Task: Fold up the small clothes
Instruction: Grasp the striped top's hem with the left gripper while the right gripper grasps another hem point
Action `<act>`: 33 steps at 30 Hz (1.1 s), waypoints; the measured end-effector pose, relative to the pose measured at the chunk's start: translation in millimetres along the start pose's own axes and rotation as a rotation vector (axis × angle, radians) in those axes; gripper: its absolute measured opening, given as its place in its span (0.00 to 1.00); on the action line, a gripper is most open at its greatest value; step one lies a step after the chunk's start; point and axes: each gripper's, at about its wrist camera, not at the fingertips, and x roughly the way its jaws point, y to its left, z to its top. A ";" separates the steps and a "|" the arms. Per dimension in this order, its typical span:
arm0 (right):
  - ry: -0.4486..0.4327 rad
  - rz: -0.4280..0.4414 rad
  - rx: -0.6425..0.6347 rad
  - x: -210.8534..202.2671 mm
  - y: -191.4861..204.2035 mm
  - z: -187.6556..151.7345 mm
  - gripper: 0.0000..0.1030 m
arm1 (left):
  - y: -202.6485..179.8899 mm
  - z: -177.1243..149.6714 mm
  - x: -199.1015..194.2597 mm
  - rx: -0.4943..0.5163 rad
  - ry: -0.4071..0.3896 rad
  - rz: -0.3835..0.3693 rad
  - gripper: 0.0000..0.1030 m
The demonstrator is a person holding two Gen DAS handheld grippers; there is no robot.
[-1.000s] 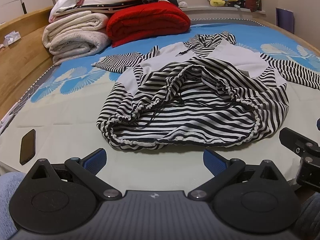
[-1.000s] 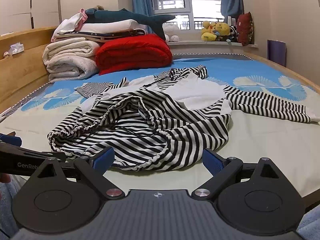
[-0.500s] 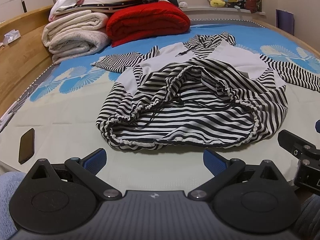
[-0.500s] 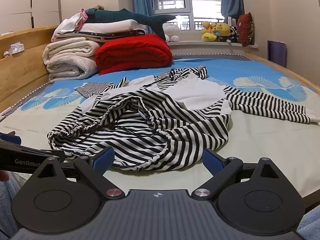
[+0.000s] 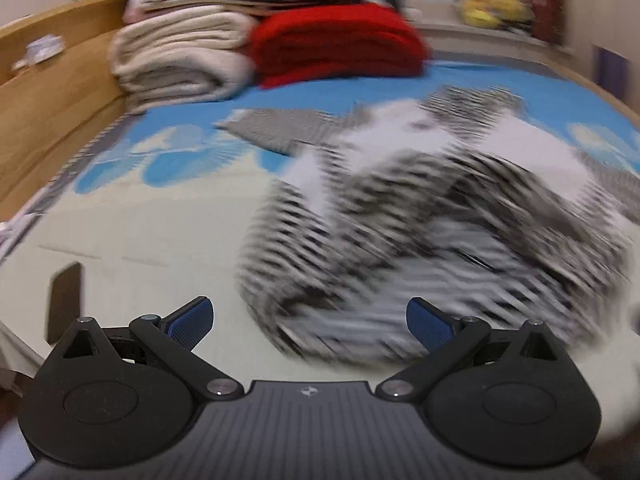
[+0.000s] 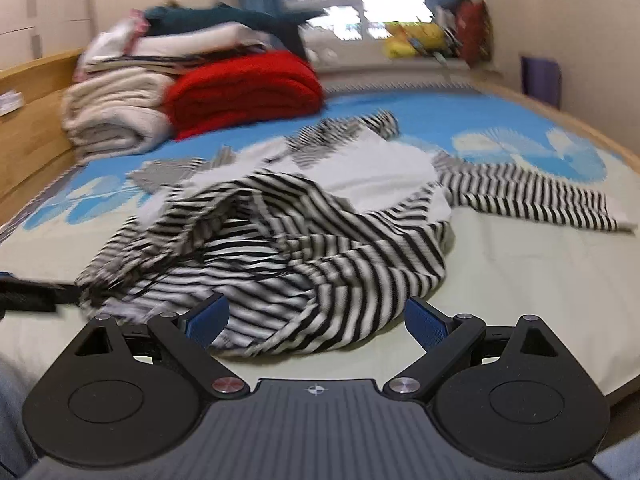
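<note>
A black-and-white striped garment (image 6: 304, 232) with white panels lies crumpled on the bed, one sleeve (image 6: 532, 196) stretched out to the right. In the left wrist view the same striped garment (image 5: 420, 248) is blurred by motion and fills the centre right. My left gripper (image 5: 310, 322) is open just before the garment's near hem, nothing between its blue pads. My right gripper (image 6: 316, 320) is open too, its pads on either side of the garment's near edge. The left gripper's dark body (image 6: 32, 292) shows at the left edge of the right wrist view.
Rolled cream blankets (image 6: 116, 120) and a folded red blanket (image 6: 244, 92) are stacked at the far left of the bed by the wooden side rail (image 5: 48, 96). A dark phone (image 5: 64, 300) lies near the left front edge. Soft toys (image 6: 416, 38) sit on the windowsill.
Both grippers have moved forward toward the garment, and both views are now motion-blurred. The left view has swung so the garment sits further right. Both grippers stay open.
</note>
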 end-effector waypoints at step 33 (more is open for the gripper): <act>0.346 -0.074 -0.364 4.0 -42.0 -7.6 0.55 | 59.1 -50.0 15.3 0.117 0.174 -0.221 0.85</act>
